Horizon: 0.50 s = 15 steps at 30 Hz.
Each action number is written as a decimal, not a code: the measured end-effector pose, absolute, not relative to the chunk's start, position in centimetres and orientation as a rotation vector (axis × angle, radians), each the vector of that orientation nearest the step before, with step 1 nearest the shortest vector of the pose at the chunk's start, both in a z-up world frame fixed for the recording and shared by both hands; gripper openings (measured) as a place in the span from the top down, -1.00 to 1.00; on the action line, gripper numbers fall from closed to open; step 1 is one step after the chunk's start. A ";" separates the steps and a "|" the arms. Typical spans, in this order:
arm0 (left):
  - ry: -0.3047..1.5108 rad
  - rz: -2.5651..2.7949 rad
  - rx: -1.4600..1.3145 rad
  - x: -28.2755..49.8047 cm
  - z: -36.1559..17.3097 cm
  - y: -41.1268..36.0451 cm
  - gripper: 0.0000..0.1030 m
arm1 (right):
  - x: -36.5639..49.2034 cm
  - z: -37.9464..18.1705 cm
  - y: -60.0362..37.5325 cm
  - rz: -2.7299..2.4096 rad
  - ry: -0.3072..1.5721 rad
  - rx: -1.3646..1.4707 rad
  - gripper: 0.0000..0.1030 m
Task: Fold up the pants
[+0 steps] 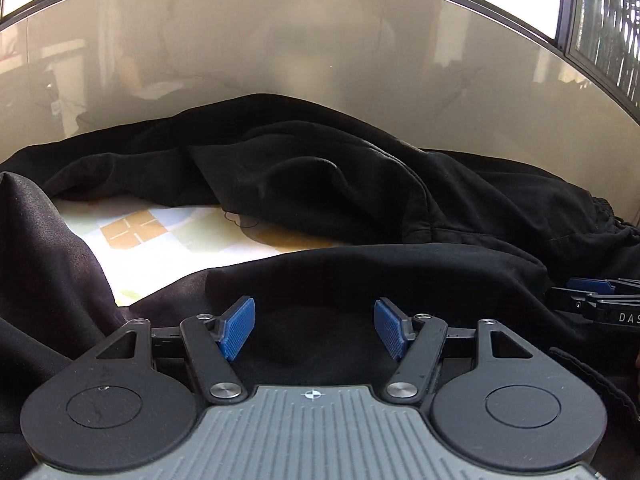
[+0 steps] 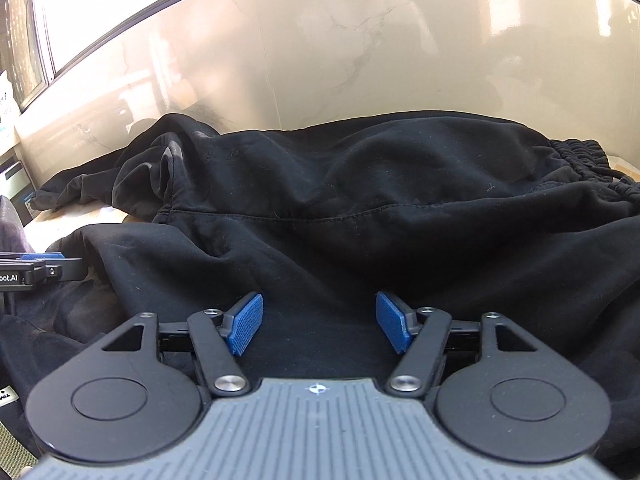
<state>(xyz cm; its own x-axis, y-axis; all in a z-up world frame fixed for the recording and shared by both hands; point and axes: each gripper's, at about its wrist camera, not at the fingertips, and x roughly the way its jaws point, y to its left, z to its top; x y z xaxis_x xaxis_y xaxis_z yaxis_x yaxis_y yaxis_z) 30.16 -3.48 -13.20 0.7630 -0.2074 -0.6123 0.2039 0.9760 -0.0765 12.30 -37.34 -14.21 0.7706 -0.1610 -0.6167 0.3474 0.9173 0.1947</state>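
Black pants [image 1: 320, 176] lie crumpled across a patterned surface, with the gathered waistband [image 2: 580, 160] at the right. My left gripper [image 1: 314, 326] hovers low over the near fold of the cloth, its blue pads [image 1: 236, 328] spread apart with only loose fabric beneath them. My right gripper [image 2: 320, 324] stands open just above the pants [image 2: 360, 200] too, with nothing pinched between its pads [image 2: 394, 326]. Each gripper shows at the edge of the other's view: the right one [image 1: 592, 300] at the far right, the left one [image 2: 40, 268] at the far left.
A glossy beige marble wall [image 1: 320, 40] rises right behind the pants. A window [image 2: 100, 4] runs above it. The patterned cover [image 1: 160, 236] shows bare at the left. A dark satin cloth [image 1: 44, 248] bulges at the left edge.
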 end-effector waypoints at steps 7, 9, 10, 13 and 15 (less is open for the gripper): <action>0.651 -0.212 -0.011 30.0 -14.1 -3.2 -0.33 | 12.9 -14.2 -37.0 -0.286 0.642 0.289 -0.34; 0.652 -0.207 -0.027 29.9 -14.2 -3.0 -0.33 | 13.1 -14.3 -36.8 -0.289 0.649 0.275 -0.35; 0.653 -0.204 -0.035 29.8 -14.2 -2.9 -0.33 | 13.2 -14.3 -36.6 -0.290 0.653 0.267 -0.36; 0.654 -0.197 -0.036 30.1 -14.5 -3.1 -0.34 | 13.3 -14.3 -36.5 -0.289 0.661 0.254 -0.37; 0.658 -0.193 -0.034 30.2 -14.5 -3.2 -0.34 | 13.2 -14.2 -36.5 -0.278 0.674 0.256 -0.37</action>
